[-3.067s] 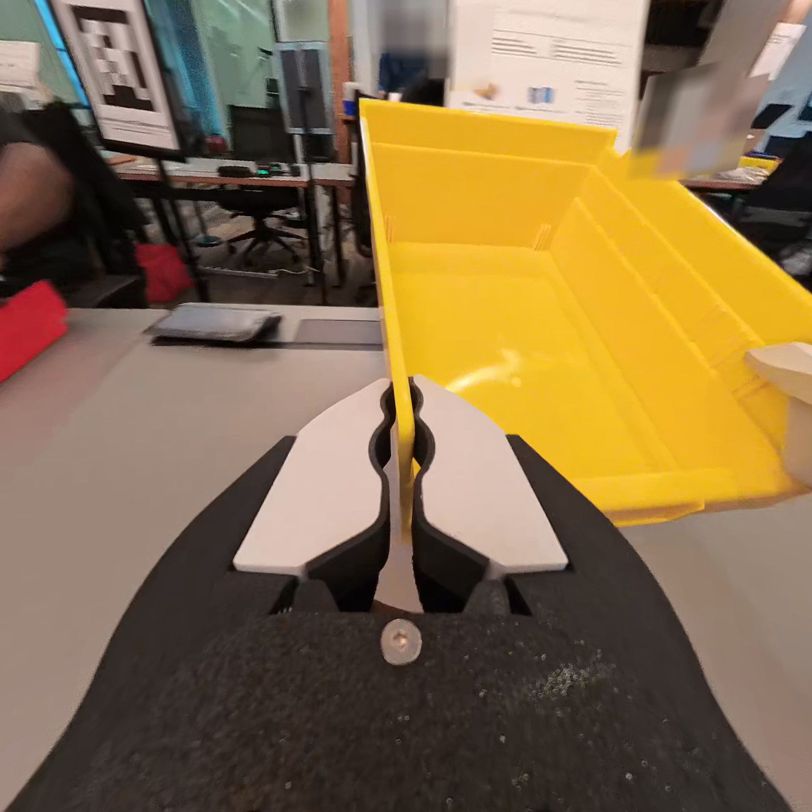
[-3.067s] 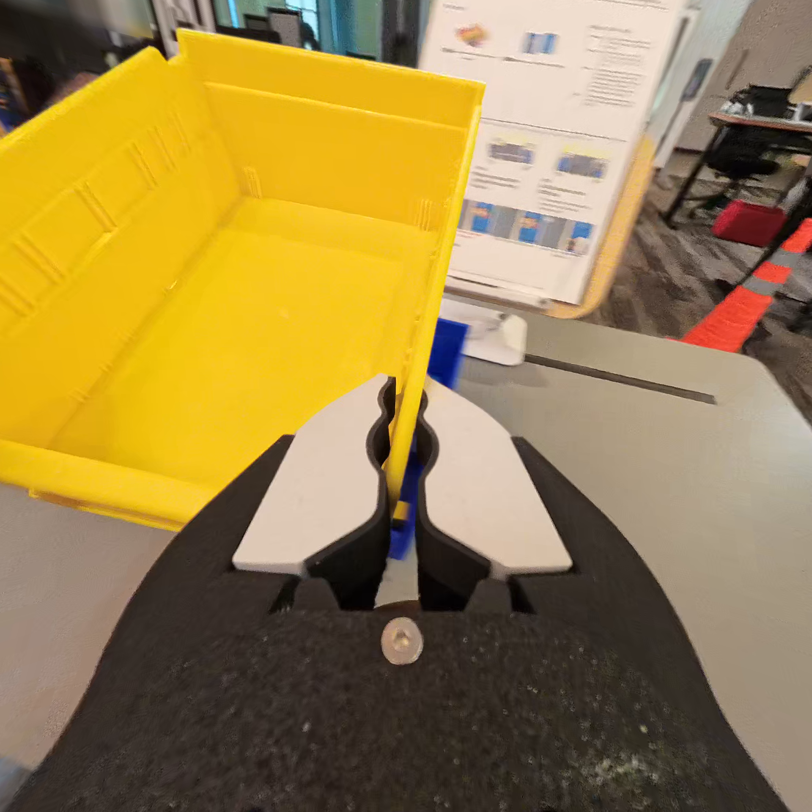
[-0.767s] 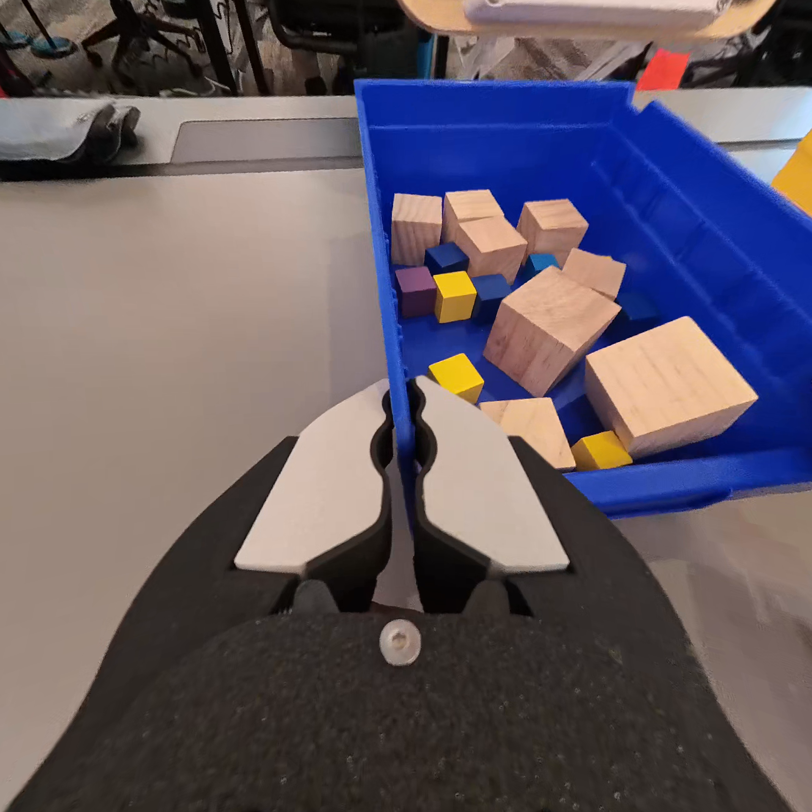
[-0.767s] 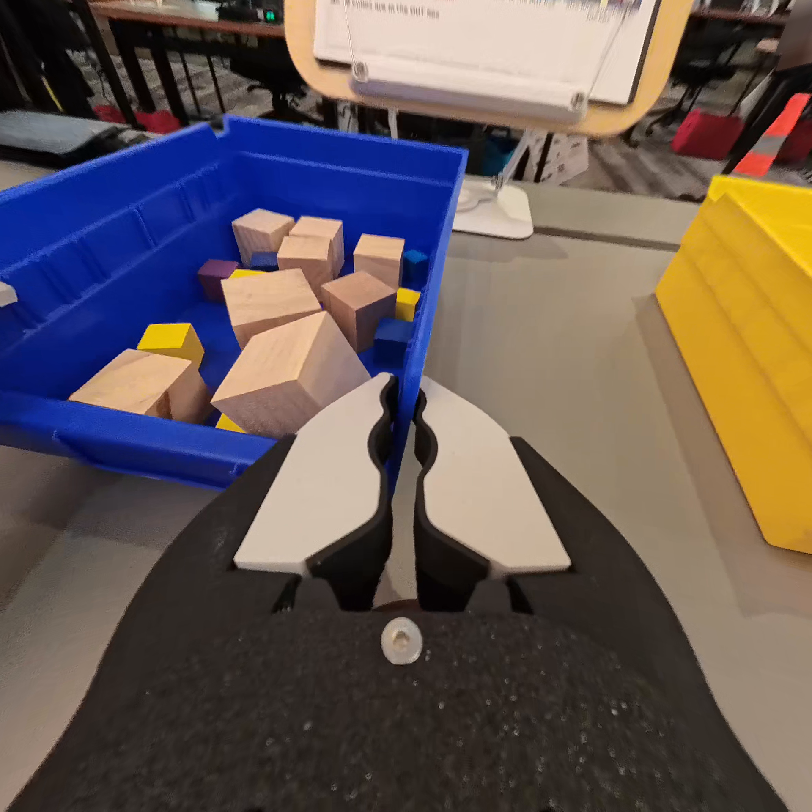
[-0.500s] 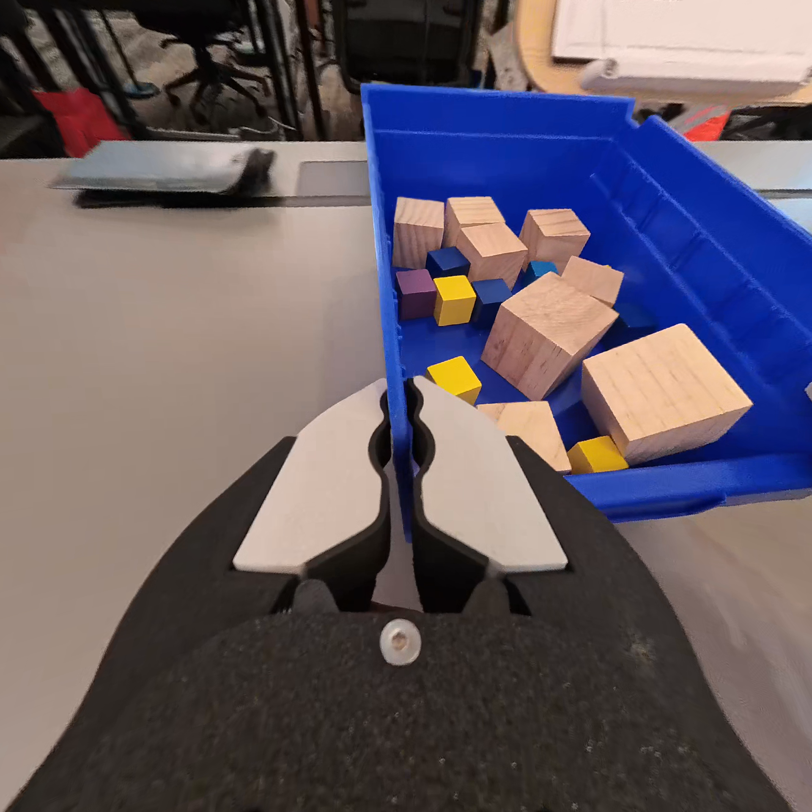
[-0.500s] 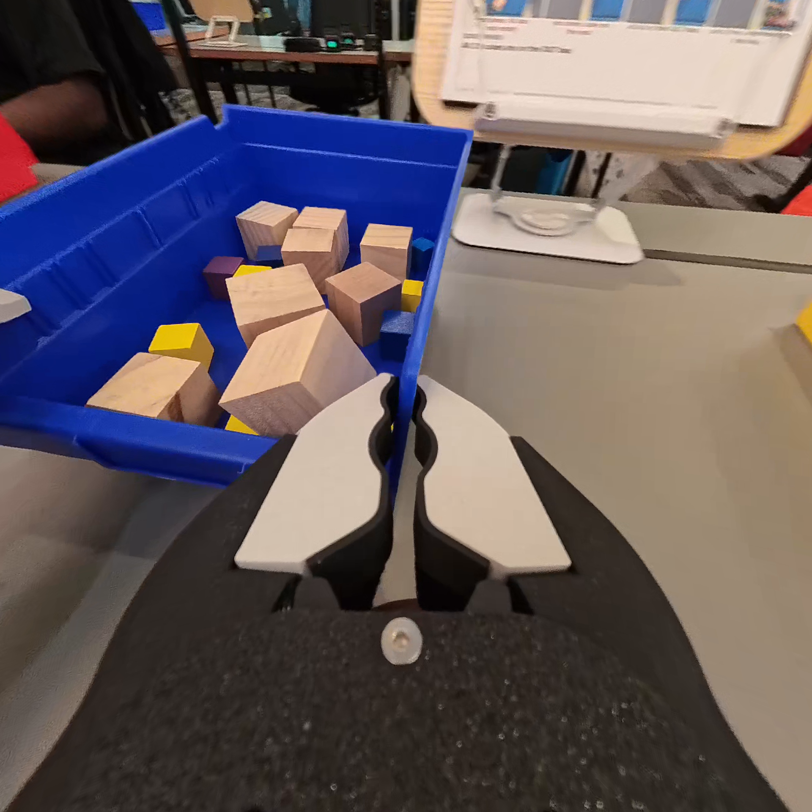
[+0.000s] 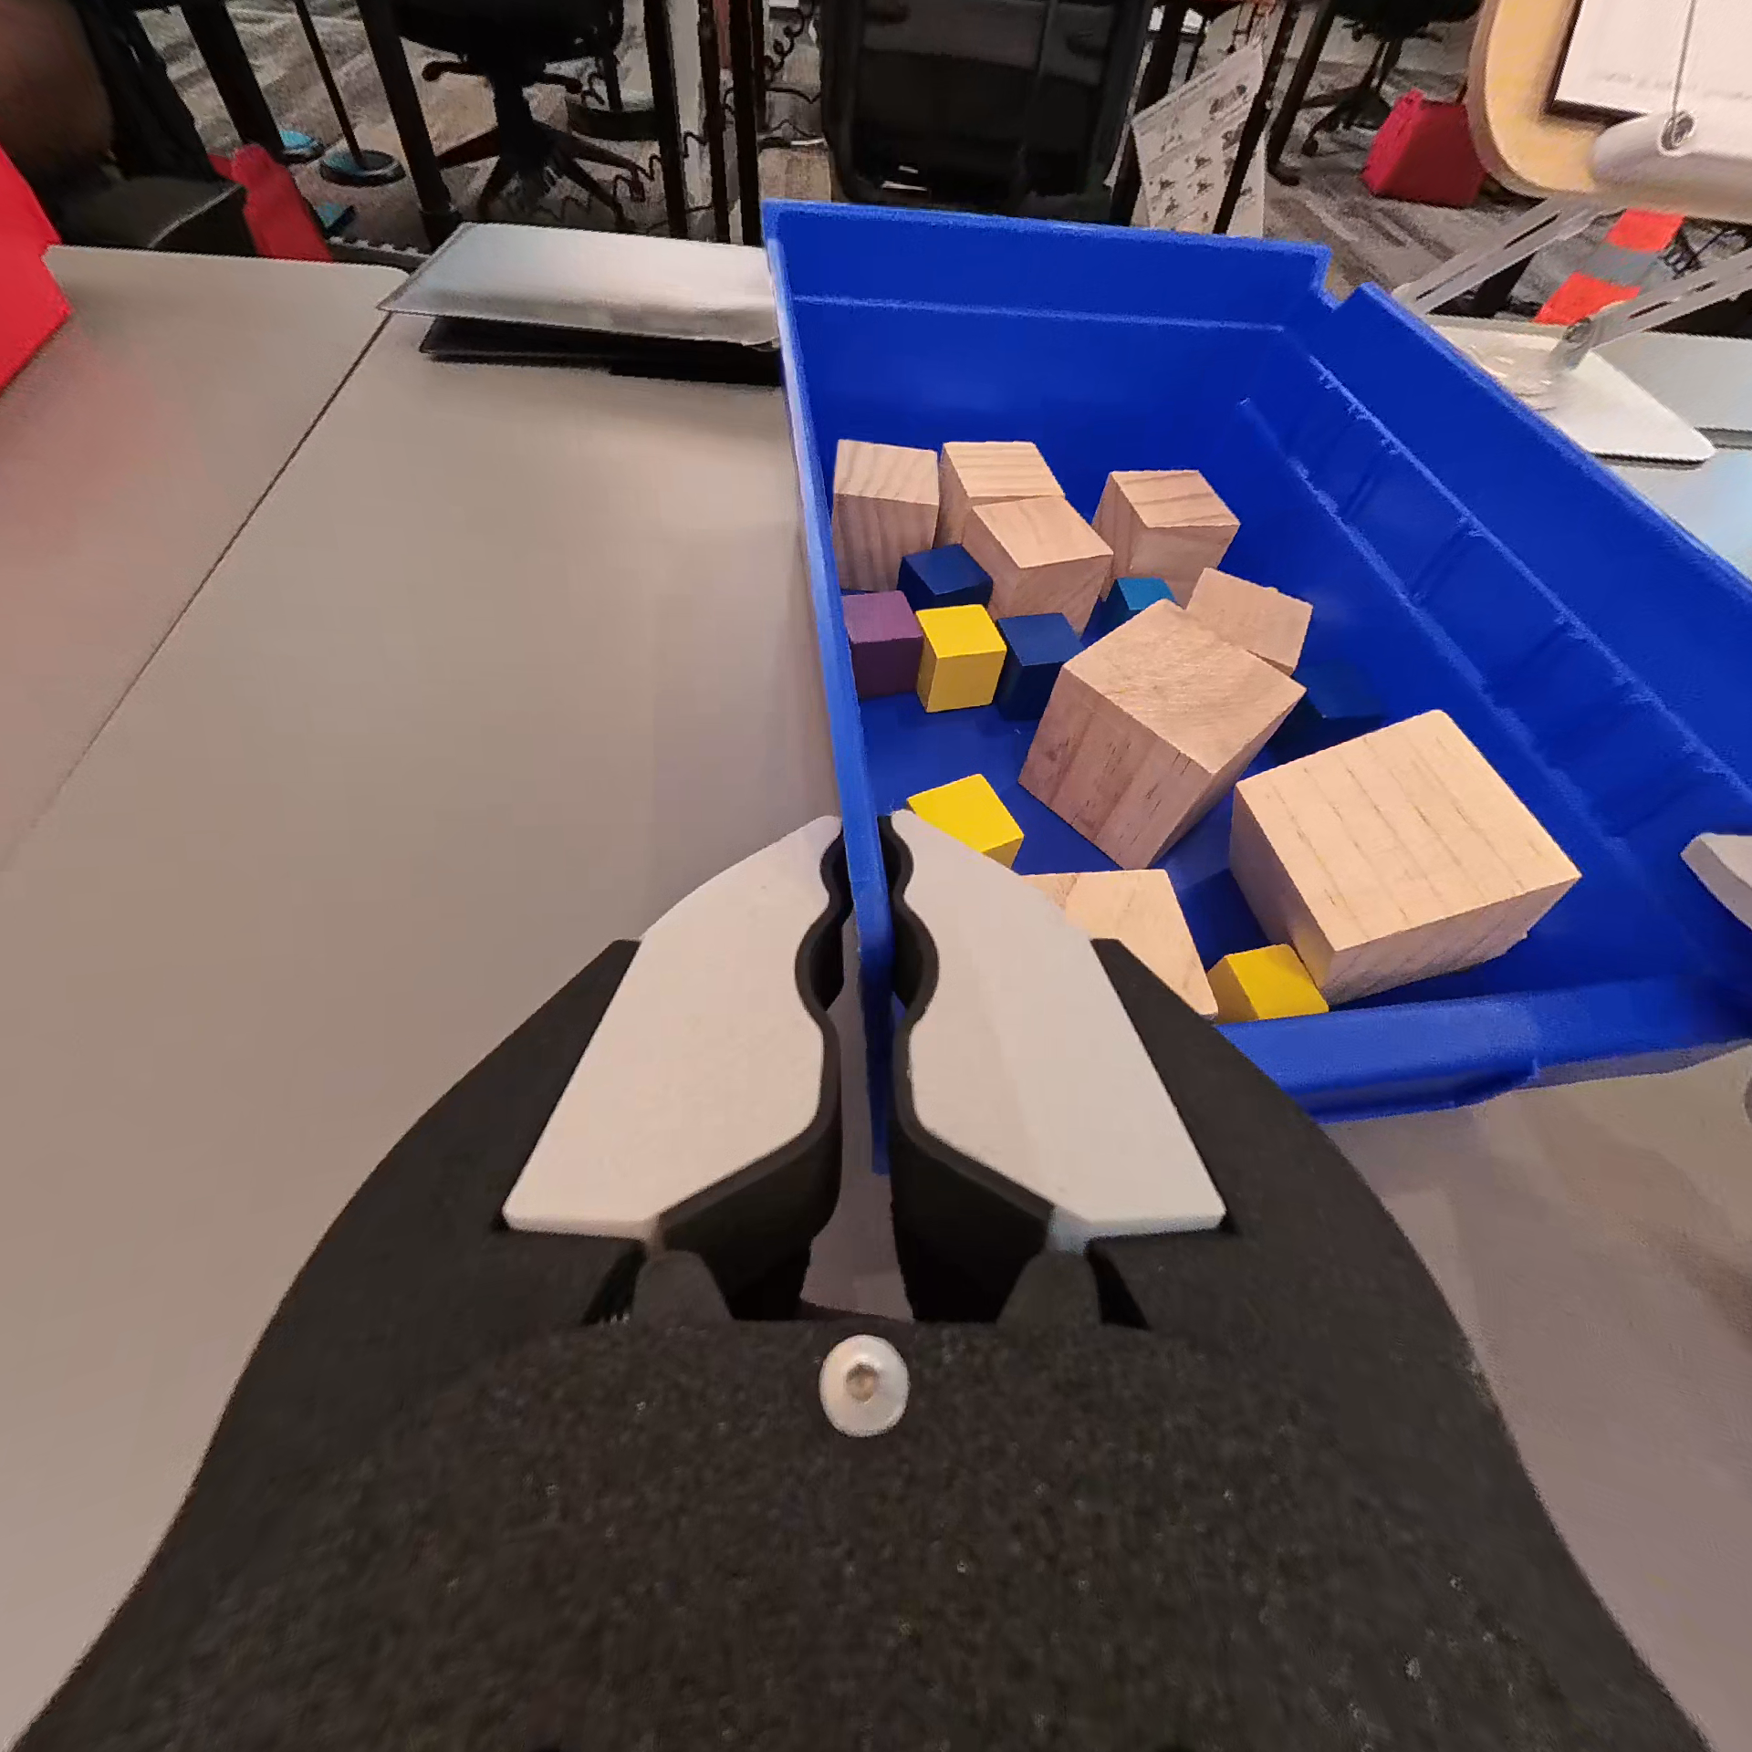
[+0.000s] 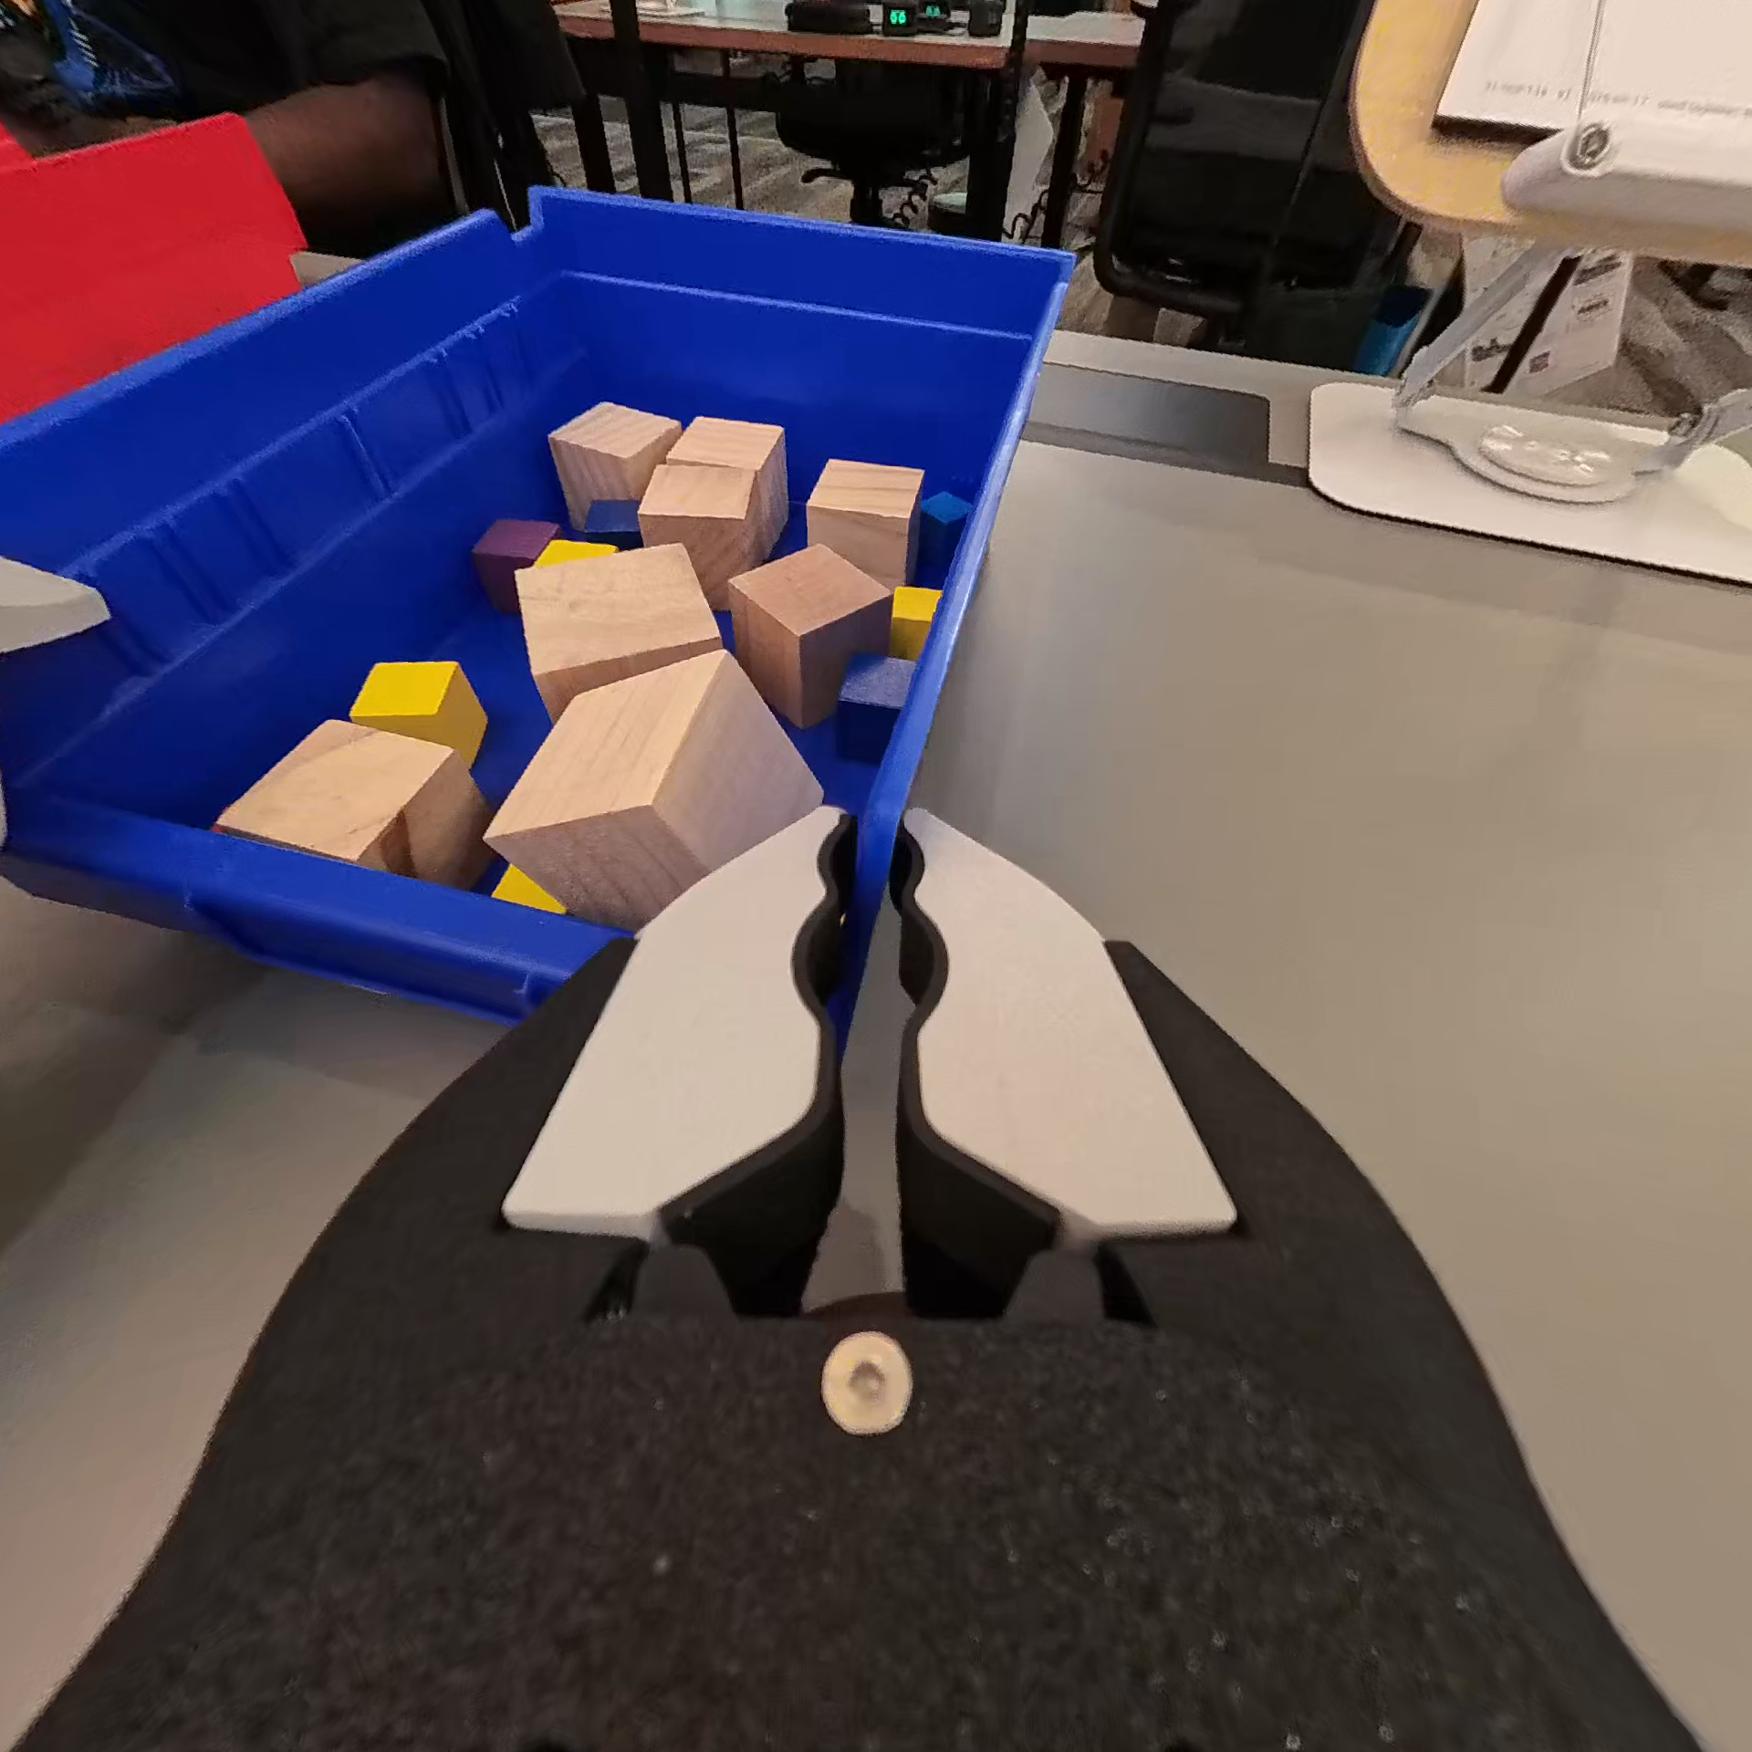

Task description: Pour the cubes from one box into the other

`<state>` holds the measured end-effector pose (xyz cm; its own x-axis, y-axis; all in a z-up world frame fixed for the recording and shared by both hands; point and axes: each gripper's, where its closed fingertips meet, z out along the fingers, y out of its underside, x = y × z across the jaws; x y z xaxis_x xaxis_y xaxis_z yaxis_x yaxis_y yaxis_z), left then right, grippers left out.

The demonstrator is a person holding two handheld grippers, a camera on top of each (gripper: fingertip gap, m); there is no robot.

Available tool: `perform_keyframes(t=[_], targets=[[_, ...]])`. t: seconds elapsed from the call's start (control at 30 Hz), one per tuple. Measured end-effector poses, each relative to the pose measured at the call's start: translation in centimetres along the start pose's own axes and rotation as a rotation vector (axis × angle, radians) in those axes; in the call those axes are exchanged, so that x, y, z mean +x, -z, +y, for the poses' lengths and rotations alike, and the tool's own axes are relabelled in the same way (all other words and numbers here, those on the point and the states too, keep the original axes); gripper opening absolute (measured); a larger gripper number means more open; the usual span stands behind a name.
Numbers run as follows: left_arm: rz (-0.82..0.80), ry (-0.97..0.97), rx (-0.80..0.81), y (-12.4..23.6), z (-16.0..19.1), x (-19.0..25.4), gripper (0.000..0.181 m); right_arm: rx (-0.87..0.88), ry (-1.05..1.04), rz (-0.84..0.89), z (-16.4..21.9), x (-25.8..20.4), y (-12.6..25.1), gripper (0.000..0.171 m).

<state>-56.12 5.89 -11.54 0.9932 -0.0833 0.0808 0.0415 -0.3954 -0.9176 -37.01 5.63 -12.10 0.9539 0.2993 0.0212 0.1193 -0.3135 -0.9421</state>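
Observation:
A blue box [image 7: 1043,251] holds several plain wooden cubes [image 7: 1157,730] and small yellow, blue and purple cubes [image 7: 958,654]. My left gripper [image 7: 865,834] is shut on the box's left wall near the front corner. My right gripper [image 8: 877,825] is shut on the right wall of the same blue box [image 8: 787,246], next to a big wooden cube [image 8: 654,787]. Each gripper's grey fingertip shows at the far edge of the other's view [image 7: 1725,872] [image 8: 47,602]. I cannot tell whether the box rests on the grey table or hangs just above it. The yellow box is out of view.
A flat grey device [image 7: 588,284] lies on the table behind the box's left corner. A paper stand with a white base [image 8: 1517,474] is at the back right. A red object [image 8: 133,246] and a person's arm [image 8: 332,123] are at the back left.
Three seconds ago both grippers held the empty yellow box; now they hold the blue box of cubes. In the last second the views swung left, and the yellow box left the right wrist view.

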Motion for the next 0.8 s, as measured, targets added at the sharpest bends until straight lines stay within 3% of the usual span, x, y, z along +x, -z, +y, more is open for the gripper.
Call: perform_keyframes(t=[0.17,0.27,0.4,0.6,0.8], targets=[[0.024,-0.023,0.004,0.8,0.3,0.4,0.007,-0.059,-0.011,-0.157,0.5,-0.2,1.4,0.012],[-0.014,-0.042,0.055,3.0,-0.6,-0.1,0.027,-0.093,0.057,-0.286,0.8,0.2,4.3,0.033],[0.032,0.033,0.102,6.9,-1.1,1.2,0.037,-0.099,0.203,-0.399,1.1,3.4,8.8,0.04],[0.033,0.042,0.112,11.1,1.9,6.4,0.039,-0.039,0.132,-0.439,2.4,11.1,15.5,0.04],[0.047,-0.051,0.121,11.2,2.4,9.7,0.039,0.004,0.106,-0.478,5.2,12.5,18.4,0.039]])
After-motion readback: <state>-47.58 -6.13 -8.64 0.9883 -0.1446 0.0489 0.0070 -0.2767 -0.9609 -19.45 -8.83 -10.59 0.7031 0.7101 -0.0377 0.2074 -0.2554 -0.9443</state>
